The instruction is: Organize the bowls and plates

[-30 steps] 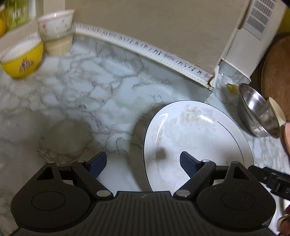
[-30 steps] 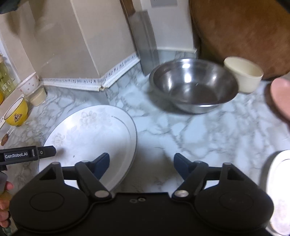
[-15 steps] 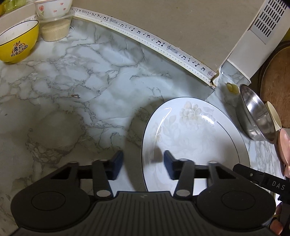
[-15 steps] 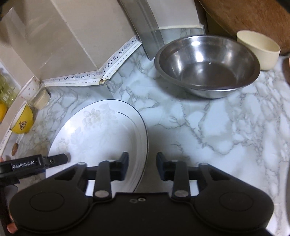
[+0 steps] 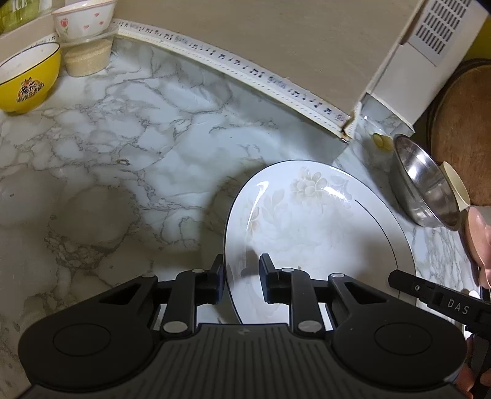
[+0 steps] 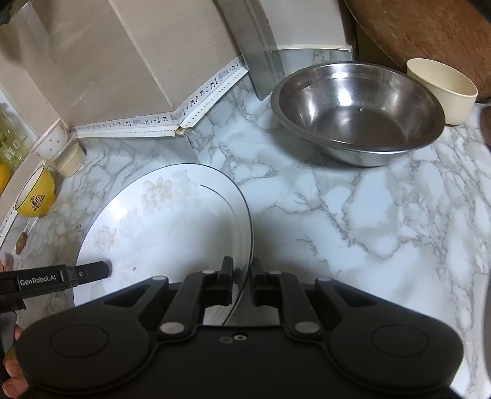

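Observation:
A white oval plate (image 5: 313, 221) with a pale flower print and a thin dark rim lies on the marble counter (image 5: 122, 138). My left gripper (image 5: 241, 274) straddles its left rim, one finger outside and one on the inner face. Its jaws are closing and press on the rim. In the right wrist view my right gripper (image 6: 241, 276) straddles the right rim of the same plate (image 6: 165, 221), and its jaws are closing on that edge too. The left gripper's fingertip (image 6: 92, 272) rests on the plate's near left side.
A steel bowl (image 6: 359, 113) and a cream cup (image 6: 442, 89) stand at the back right. A yellow bowl (image 5: 24, 79) and a white heart-patterned bowl (image 5: 83, 18) on a grain tub (image 5: 87, 58) sit back left. Something pink (image 5: 478, 239) is at the right edge.
Both grippers have gone from wide open to nearly shut on the plate's opposite rims. Each has moved slightly forward over the plate.

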Demonstrator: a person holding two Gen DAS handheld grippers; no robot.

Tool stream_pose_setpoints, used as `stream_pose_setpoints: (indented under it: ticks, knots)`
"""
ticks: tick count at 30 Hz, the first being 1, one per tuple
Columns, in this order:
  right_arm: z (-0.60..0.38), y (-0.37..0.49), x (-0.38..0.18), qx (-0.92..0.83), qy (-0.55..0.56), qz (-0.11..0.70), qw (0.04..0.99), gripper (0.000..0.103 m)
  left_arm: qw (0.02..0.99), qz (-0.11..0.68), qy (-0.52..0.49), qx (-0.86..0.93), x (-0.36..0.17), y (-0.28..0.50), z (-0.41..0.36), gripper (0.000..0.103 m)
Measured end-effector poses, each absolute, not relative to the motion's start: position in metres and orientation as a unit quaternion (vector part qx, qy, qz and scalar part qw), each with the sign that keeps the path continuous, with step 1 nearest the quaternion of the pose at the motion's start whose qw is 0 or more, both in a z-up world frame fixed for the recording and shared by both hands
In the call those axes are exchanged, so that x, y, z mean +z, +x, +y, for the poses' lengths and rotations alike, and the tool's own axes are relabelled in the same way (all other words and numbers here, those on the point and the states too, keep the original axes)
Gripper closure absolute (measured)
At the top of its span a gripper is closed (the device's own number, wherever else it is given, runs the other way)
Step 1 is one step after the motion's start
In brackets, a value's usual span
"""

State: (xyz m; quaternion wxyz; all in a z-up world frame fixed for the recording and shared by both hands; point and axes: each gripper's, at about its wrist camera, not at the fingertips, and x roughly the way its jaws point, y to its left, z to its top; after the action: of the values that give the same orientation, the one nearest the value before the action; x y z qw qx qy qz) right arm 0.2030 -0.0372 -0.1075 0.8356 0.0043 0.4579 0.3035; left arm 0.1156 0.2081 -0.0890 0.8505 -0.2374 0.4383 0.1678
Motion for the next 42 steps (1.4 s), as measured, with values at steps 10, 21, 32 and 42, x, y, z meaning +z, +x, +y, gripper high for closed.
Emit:
stream_pose_setpoints:
  ticks: [10,21,32,42]
  knots:
    - [-0.082,0.197,-0.098,0.277,0.018,0.439,0.854,0.092,0.865,0.439,-0.212,0.115,-0.083,0.132,0.161,0.081]
    - [-0.158,0.19,-0.101,0.218,0.056,0.44,0.869,0.092,0.872,0.458,-0.169,0.047,-0.087,0.157,0.092,0.081]
    - [-0.176,0.186,-0.109,0.199,0.073,0.439,0.873,0.091,0.874,0.463,-0.14,0.048,-0.095,0.164,0.074,0.081]
    - [-0.177,0.184,-0.104,0.195,0.068,0.434,0.877,0.091,0.875,0.46,-0.134,0.062,-0.094,0.164,0.073,0.081]
